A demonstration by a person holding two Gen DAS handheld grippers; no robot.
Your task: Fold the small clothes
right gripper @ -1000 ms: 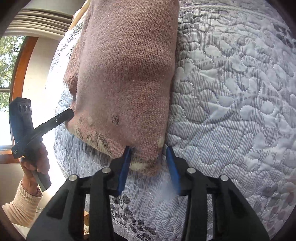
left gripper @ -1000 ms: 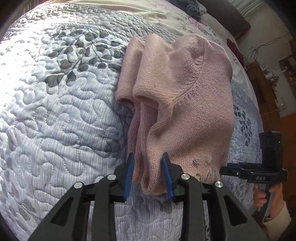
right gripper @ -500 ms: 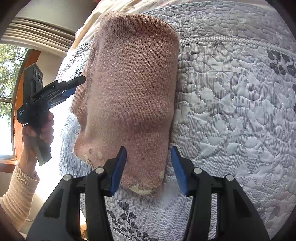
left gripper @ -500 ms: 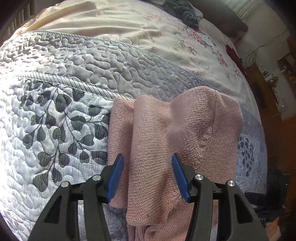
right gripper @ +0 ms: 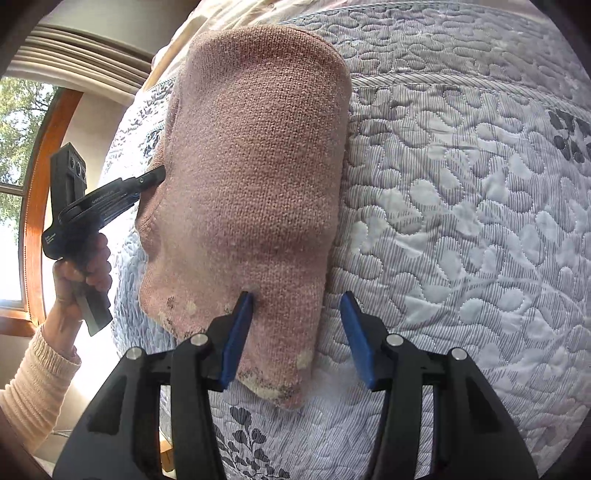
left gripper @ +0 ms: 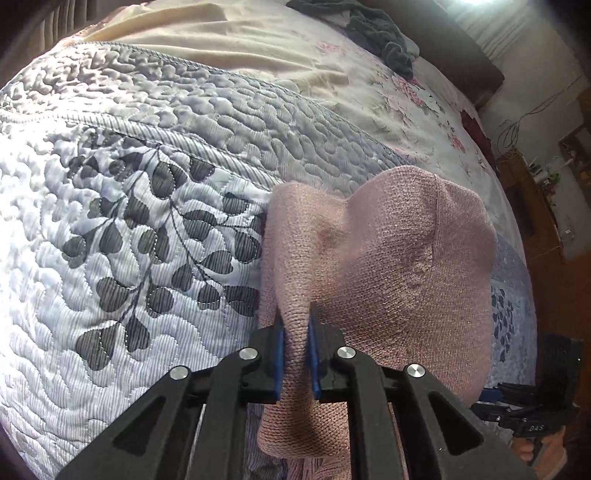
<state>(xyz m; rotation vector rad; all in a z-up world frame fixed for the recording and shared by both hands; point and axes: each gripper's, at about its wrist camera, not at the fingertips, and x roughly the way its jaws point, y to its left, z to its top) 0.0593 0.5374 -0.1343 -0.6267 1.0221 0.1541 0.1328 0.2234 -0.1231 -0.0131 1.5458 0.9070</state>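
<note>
A pink knit sweater (left gripper: 388, 258) lies folded into a narrow stack on the quilted bedspread (left gripper: 129, 221). My left gripper (left gripper: 295, 350) is shut on a thick fold at the sweater's near left edge. In the right wrist view the sweater (right gripper: 258, 166) runs away from me, with a speckled hem at the near end. My right gripper (right gripper: 297, 314) stands open over that near end, the left finger (right gripper: 240, 325) on the knit and the right finger (right gripper: 354, 332) over the quilt. The left gripper (right gripper: 153, 175) meets the sweater's left side there, held by a hand (right gripper: 81, 269).
The bedspread (right gripper: 461, 221) spreads wide to both sides. Beyond it lie a cream floral sheet (left gripper: 258, 44) and a dark heap of clothes (left gripper: 380, 33). Wooden furniture (left gripper: 535, 192) stands off the bed's right side. An arched window (right gripper: 26, 184) is at the left.
My left gripper, open over the sweater half a second ago, has moved forward and shut on a fold. My right gripper has opened wider and sits a little further over the hem end.
</note>
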